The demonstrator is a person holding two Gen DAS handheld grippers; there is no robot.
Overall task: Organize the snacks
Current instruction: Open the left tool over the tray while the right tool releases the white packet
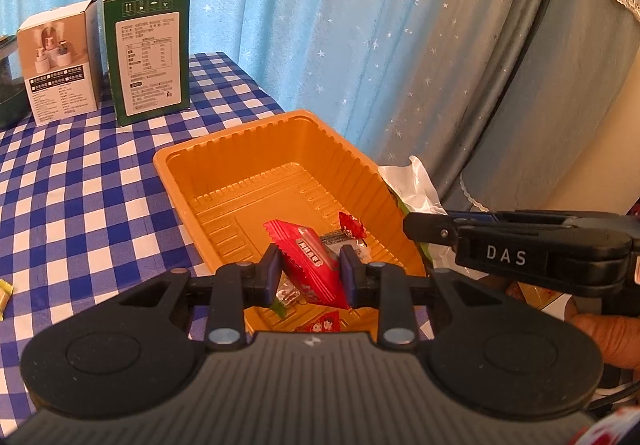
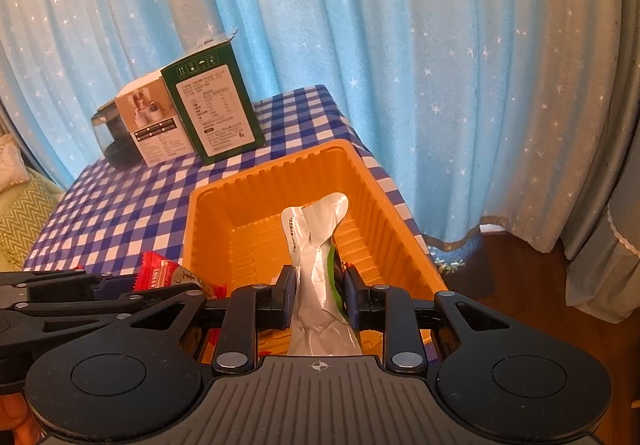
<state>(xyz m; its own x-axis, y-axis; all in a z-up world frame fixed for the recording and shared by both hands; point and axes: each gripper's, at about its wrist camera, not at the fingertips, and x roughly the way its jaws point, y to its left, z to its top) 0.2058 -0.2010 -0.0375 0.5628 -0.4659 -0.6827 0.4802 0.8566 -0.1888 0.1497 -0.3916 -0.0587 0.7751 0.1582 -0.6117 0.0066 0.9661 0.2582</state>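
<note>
- Your left gripper (image 1: 310, 269) is clamped on a flat red foil snack packet (image 1: 308, 259), held over the near end of the ribbed orange plastic tray (image 1: 280, 149).
- Your right gripper (image 2: 318, 295) is closed on a crumpled silver-and-green foil pouch (image 2: 316, 257), held upright just above the same tray.
- A few small wrapped sweets (image 1: 348, 231) already lie on the tray floor near you.
- Both tools crowd the tray's near end, so if you lower together, the fingers may knock each other or the rim.
- The tray looks light and sits near the edge of the blue-and-white checked tablecloth (image 1: 80, 185); a bump on its right wall could slide it off.
- The silver pouch stands tall; released high, it may tip over the rim.
</note>
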